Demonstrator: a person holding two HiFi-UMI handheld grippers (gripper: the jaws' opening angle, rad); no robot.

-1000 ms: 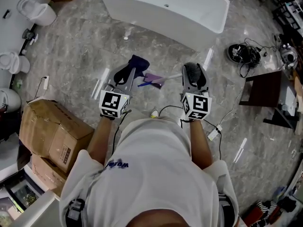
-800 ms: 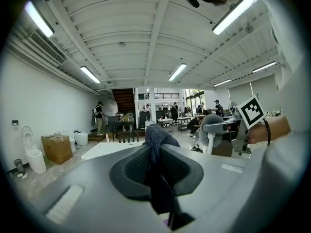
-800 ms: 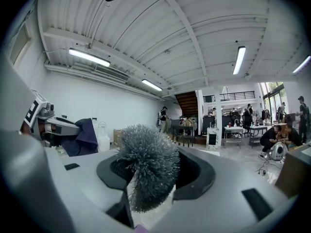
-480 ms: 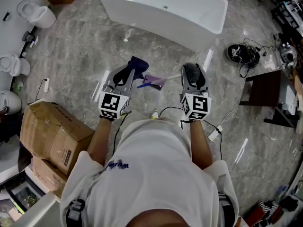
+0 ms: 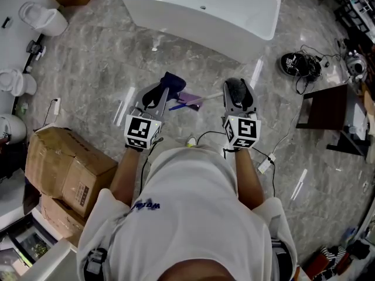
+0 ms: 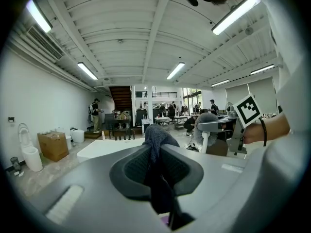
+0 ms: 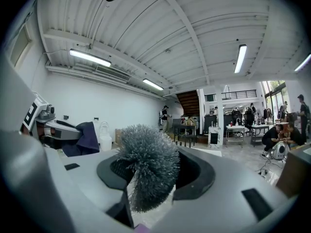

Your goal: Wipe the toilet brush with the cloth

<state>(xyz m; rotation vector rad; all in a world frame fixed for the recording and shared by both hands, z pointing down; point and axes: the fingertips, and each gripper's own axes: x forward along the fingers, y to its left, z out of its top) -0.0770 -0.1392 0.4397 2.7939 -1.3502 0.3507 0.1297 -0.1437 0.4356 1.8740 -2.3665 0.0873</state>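
Observation:
My left gripper [image 5: 160,91] is shut on a dark blue cloth [image 5: 171,79], which sticks up out of the jaws in the left gripper view as the cloth [image 6: 154,136]. My right gripper [image 5: 237,91] is shut on the toilet brush [image 5: 237,88], whose grey bristle head [image 7: 148,164] fills the jaws. A white shaft [image 5: 212,96] runs left from it to a purple and blue part [image 5: 188,100] between the two grippers. The grippers are held side by side, apart, nearly level above the floor. Cloth and bristles do not touch.
A white bathtub [image 5: 199,10] stands ahead on the marble floor. Cardboard boxes [image 5: 64,163] sit at my left and white toilets [image 5: 45,15] along the left wall. A dark low table [image 5: 328,116] and a cable bundle [image 5: 299,66] are on the right.

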